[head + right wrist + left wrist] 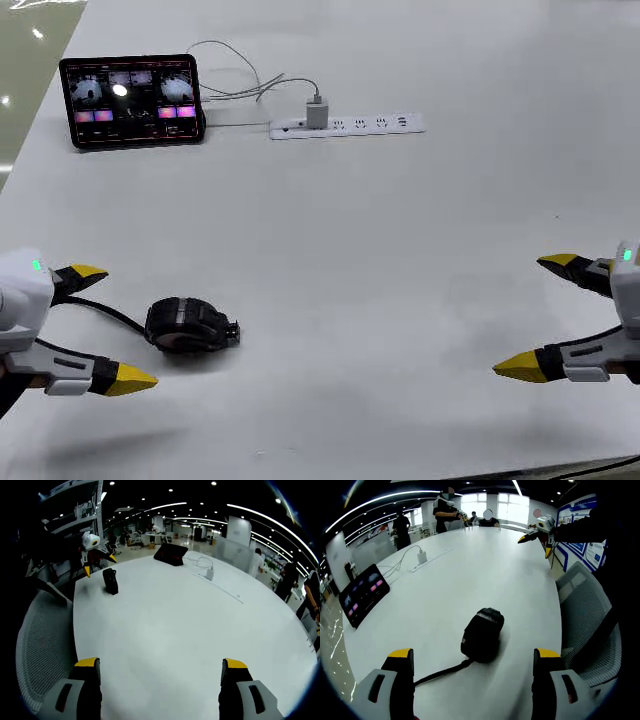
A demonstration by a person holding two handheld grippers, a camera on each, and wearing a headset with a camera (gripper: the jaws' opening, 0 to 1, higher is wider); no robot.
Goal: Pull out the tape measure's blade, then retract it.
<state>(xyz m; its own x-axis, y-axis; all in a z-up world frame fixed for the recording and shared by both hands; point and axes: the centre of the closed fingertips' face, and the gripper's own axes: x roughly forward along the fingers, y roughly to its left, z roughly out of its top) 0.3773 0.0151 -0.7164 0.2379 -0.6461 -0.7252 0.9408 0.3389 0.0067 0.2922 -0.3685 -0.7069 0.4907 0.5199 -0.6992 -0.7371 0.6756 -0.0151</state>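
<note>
**STATUS: BLADE NOT YET DRAWN, BOTH TOOLS FREE**

The tape measure point(190, 325) lies on its side at the near left of the white table point(400, 250). Its case is dark and compact. No blade shows outside the case, so judge the blade to be fully housed. A black strap point(105, 312) runs from the case leftward across the table.

Your left gripper point(112, 325) sits just left of the tape measure with its jaws spread wide. In the left gripper view the case lies ahead of the two yellow tips, in line with the gap between them, and neither tip touches it. The strap passes back between the jaws. Nothing is clamped.

Your right gripper point(535, 314) is at the near right, well apart from the tape measure. Its jaws are likewise spread and hold nothing.

At the far left stands a tablet point(132, 100). A power strip point(350, 125) lies to its right, carrying a white charger point(317, 110), with a cable point(240, 85) looping back toward the tablet. None of these lies near the work.

Progress, as judged: neither step is done. You have yet to secure the case, catch the blade's end hook, draw the blade out, and let it return. The hook's position on the case cannot be made out.
</note>
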